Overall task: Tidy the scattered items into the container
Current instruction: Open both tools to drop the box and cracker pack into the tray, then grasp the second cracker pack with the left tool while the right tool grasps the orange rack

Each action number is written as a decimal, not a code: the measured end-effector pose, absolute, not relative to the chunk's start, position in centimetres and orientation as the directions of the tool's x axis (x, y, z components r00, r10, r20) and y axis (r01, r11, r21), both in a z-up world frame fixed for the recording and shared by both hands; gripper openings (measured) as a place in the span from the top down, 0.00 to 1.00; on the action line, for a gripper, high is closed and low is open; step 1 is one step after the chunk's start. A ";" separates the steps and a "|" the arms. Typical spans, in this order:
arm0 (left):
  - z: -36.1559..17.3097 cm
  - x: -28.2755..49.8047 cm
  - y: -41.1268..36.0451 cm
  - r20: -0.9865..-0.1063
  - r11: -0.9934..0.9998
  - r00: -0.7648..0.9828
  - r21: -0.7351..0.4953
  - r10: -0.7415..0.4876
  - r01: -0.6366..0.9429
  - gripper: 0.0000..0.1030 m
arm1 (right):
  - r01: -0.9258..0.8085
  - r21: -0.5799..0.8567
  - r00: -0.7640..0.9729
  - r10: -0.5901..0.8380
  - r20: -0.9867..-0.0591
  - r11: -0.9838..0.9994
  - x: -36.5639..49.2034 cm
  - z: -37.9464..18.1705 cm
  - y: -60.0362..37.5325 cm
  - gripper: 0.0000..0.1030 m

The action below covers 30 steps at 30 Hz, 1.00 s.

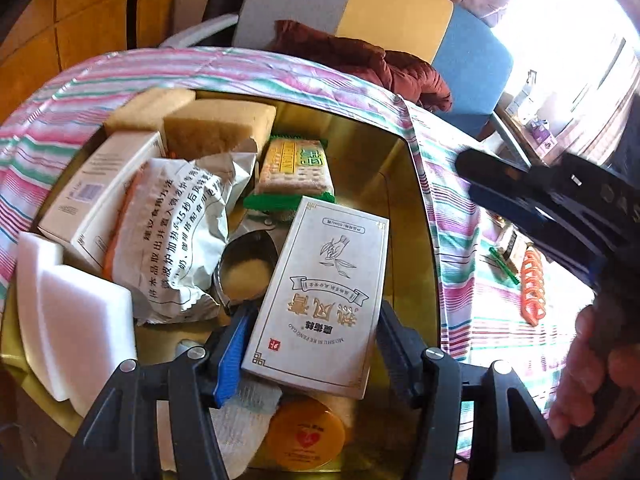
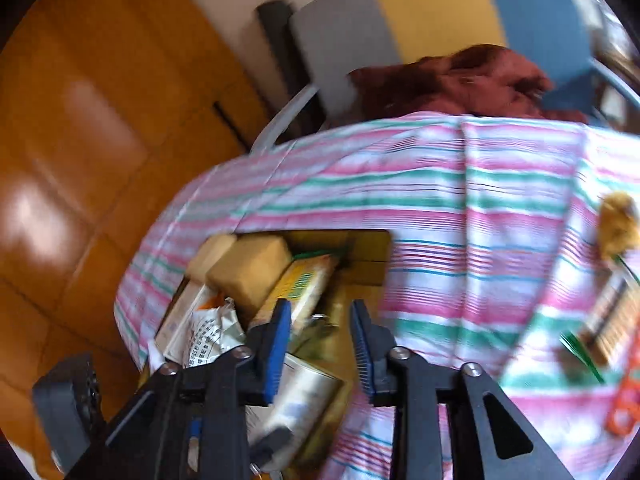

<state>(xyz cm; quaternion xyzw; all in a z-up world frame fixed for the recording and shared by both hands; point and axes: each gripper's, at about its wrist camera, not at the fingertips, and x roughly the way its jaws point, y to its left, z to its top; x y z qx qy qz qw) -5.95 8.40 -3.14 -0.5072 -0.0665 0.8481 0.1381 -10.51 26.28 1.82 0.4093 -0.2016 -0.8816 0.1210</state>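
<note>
My left gripper (image 1: 310, 330) is over a gold tin (image 1: 416, 208) on the striped tablecloth and is shut on a white flat box with gold Chinese print (image 1: 326, 292), held inside the tin. The tin also holds yellow sponges (image 1: 220, 126), a cracker pack (image 1: 296, 166), a white printed bag (image 1: 180, 236), white foam blocks (image 1: 76, 320), a metal spoon (image 1: 248, 260) and an orange round lid (image 1: 306, 434). My right gripper (image 2: 320, 340) is open and empty, above the tin's (image 2: 360, 268) right side; it shows in the left wrist view (image 1: 504, 188).
On the cloth to the right lie an orange plastic clip strip (image 1: 532, 286), a green pen (image 1: 506, 266) and a small box (image 2: 612, 320). A yellowish lump (image 2: 618, 224) sits further back. A chair with a dark red cloth (image 1: 372, 64) stands behind the table.
</note>
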 end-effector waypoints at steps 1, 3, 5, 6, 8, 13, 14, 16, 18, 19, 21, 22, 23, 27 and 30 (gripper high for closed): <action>-3.1 -5.8 8.5 -0.842 -0.955 -0.452 -0.244 0.294 -0.166 0.41 | 0.019 0.469 -0.645 -0.369 -0.669 -0.883 -10.0 1.8 27.1 0.65; -3.1 -5.8 9.0 -0.845 -0.962 -0.462 -0.218 0.270 -0.163 0.40 | -0.031 0.498 -0.658 -0.358 -0.663 -0.867 -8.8 1.8 28.9 0.65; -3.0 -5.7 9.4 -0.852 -0.965 -0.457 -0.199 0.255 -0.169 0.41 | -0.070 0.504 -0.672 -0.333 -0.661 -0.861 -7.4 1.8 30.3 0.65; -2.7 -5.4 9.3 -0.849 -0.963 -0.458 -0.204 0.264 -0.176 0.41 | -0.088 0.500 -0.682 -0.314 -0.661 -0.861 -6.4 1.7 31.1 0.65; -1.9 -4.6 9.2 -0.830 -0.956 -0.476 -0.224 0.290 -0.191 0.41 | -0.139 0.478 -0.703 -0.254 -0.665 -0.868 -4.4 1.7 32.7 0.60; -0.7 -4.0 10.4 -0.799 -0.958 -0.530 -0.207 0.284 -0.201 0.41 | -0.314 0.429 -0.739 -0.066 -0.671 -0.847 0.7 1.1 38.0 0.50; -0.6 -4.0 10.6 -0.796 -0.955 -0.529 -0.216 0.294 -0.205 0.41 | -0.348 0.419 -0.734 -0.035 -0.679 -0.839 1.4 0.8 39.0 0.49; -0.4 -3.8 11.2 -0.790 -0.949 -0.528 -0.230 0.313 -0.218 0.41 | -0.410 0.410 -0.713 0.006 -0.701 -0.815 2.5 -0.1 40.7 0.49; -0.1 -3.4 11.8 -0.782 -0.944 -0.534 -0.224 0.321 -0.241 0.41 | -0.460 0.419 -0.695 0.024 -0.719 -0.783 3.4 -1.2 42.4 0.49; 0.0 -3.2 12.2 -0.779 -0.942 -0.536 -0.217 0.325 -0.256 0.41 | -0.479 0.420 -0.685 0.029 -0.728 -0.771 3.8 -1.7 43.0 0.49; 0.2 -2.7 13.0 -0.774 -0.936 -0.538 -0.203 0.334 -0.289 0.41 | -0.506 0.419 -0.673 0.042 -0.739 -0.754 4.4 -2.4 43.9 0.49; 0.3 -2.5 13.4 -0.773 -0.932 -0.536 -0.198 0.338 -0.303 0.41 | -0.512 0.413 -0.669 0.049 -0.741 -0.753 4.7 -2.7 44.3 0.49; 0.3 -2.3 13.7 -0.772 -0.928 -0.534 -0.194 0.344 -0.318 0.41 | -0.513 0.407 -0.667 0.053 -0.743 -0.756 4.9 -2.9 44.4 0.49; 0.4 -1.6 15.1 -0.776 -0.917 -0.527 -0.162 0.346 -0.364 0.41 | -0.516 0.381 -0.661 0.074 -0.747 -0.767 4.1 -3.4 44.7 0.38; 0.4 -1.3 15.7 -0.777 -0.911 -0.525 -0.145 0.347 -0.386 0.41 | -0.515 0.322 -0.643 0.109 -0.758 -0.795 2.4 -3.7 45.0 0.37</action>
